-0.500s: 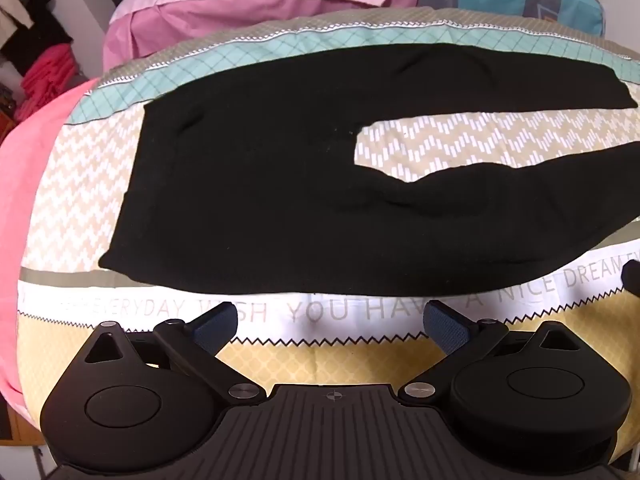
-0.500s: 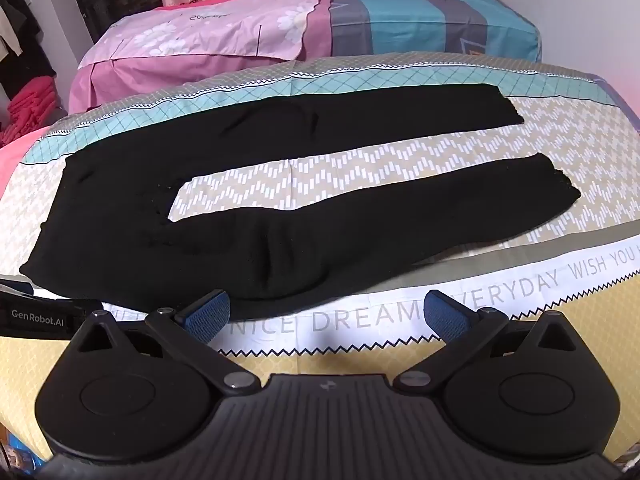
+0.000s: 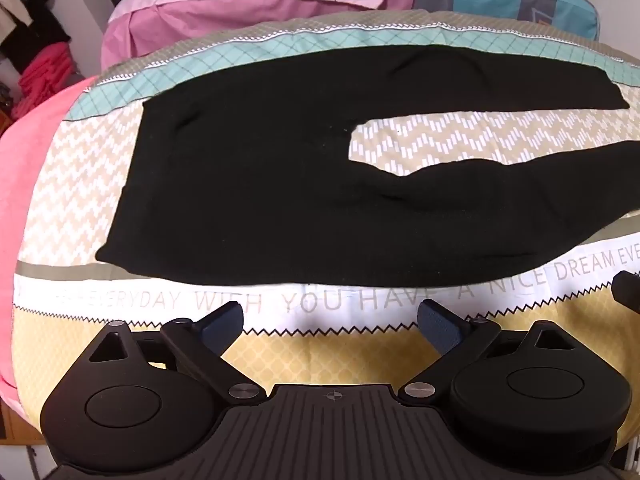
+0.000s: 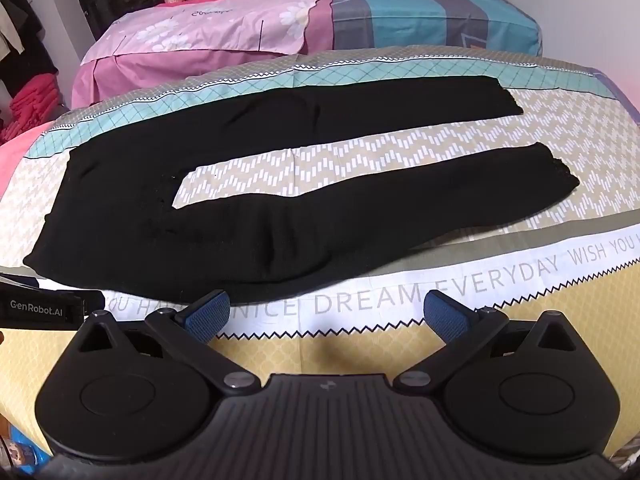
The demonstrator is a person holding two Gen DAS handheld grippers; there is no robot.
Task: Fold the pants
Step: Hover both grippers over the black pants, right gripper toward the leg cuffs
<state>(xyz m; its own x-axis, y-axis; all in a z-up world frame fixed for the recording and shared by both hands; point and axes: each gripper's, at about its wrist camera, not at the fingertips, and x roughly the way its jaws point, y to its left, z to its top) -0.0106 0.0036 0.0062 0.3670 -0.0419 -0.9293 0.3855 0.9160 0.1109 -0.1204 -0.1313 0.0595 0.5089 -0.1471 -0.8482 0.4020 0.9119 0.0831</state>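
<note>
Black pants (image 4: 256,208) flat on patterned bedsheet (image 4: 400,152), both jaws spread

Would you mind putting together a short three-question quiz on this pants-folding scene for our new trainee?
1. True or false: the black pants are already folded in half.
2. Which way do the two legs point, seen from the right gripper? A) left B) right C) towards the camera
3. Fill in: the left gripper hovers over the printed bedsheet with its jaws ____.

Key:
1. False: they lie flat, both legs spread apart with sheet showing between them.
2. B, with the waistband at the left.
3. Open; they hold nothing and sit short of the near edge of the pants.
</note>
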